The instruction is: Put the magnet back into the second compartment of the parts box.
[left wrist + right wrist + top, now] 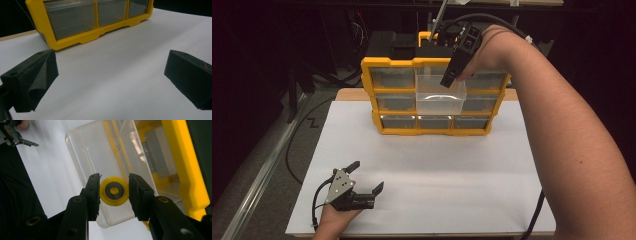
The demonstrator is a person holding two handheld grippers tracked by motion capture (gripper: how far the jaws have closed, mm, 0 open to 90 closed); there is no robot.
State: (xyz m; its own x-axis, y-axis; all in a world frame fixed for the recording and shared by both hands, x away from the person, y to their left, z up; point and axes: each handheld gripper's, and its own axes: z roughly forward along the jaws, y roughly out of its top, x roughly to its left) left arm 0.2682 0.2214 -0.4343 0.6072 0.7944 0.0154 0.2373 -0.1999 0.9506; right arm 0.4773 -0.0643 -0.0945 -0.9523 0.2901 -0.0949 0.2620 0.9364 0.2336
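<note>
A small yellow wheel [107, 195] with a dark hub sits between the jaws of my right gripper [114, 185], both pads touching its rim. This gripper [448, 79] hangs tip-down over a clear drawer [440, 98] pulled out of the middle column of a yellow organizer [369, 90]. From the right gripper view, the clear drawer [87, 152] lies directly below the wheel. My left gripper [368, 175] rests low on the white board near the front left, open with nothing between its jaws. The left gripper [110, 72] looks toward the organizer [75, 40].
The white board [462, 175] covers the table, and the organizer stands upright at its far edge with several clear drawers. Black equipment and cables sit behind the organizer. A cable [299, 135] trails on the floor at the left.
</note>
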